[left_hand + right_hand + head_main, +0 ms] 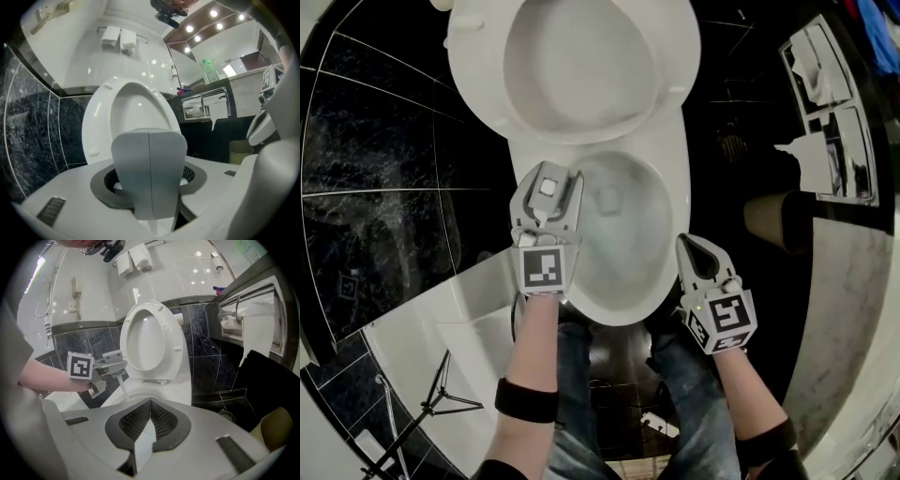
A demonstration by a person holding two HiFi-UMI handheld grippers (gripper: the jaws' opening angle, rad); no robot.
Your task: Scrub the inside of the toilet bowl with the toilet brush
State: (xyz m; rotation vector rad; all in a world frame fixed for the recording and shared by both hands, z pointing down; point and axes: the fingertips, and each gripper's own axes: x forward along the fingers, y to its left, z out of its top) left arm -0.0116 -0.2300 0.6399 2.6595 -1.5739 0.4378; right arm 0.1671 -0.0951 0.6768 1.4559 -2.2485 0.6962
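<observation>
The white toilet bowl (673,192) lies open below me, seat and lid (581,66) raised against the wall. My left gripper (548,195) hangs over the bowl's left rim, shut on the toilet brush's wide grey-white handle (150,168). In the right gripper view the left gripper (112,363) shows with the thin white shaft (122,383) running down from it into the bowl. The brush head is not clearly visible; a faint shape (607,197) shows in the water. My right gripper (696,251) hovers by the bowl's front right rim, shut (149,404) with nothing between its pads.
Black tiled walls close in on both sides. A toilet paper holder (825,122) with a hanging sheet is on the right wall, with a beige bin (773,220) below it. A white ledge (441,319) and a tripod (431,403) stand at the left. The person's legs (581,394) face the bowl.
</observation>
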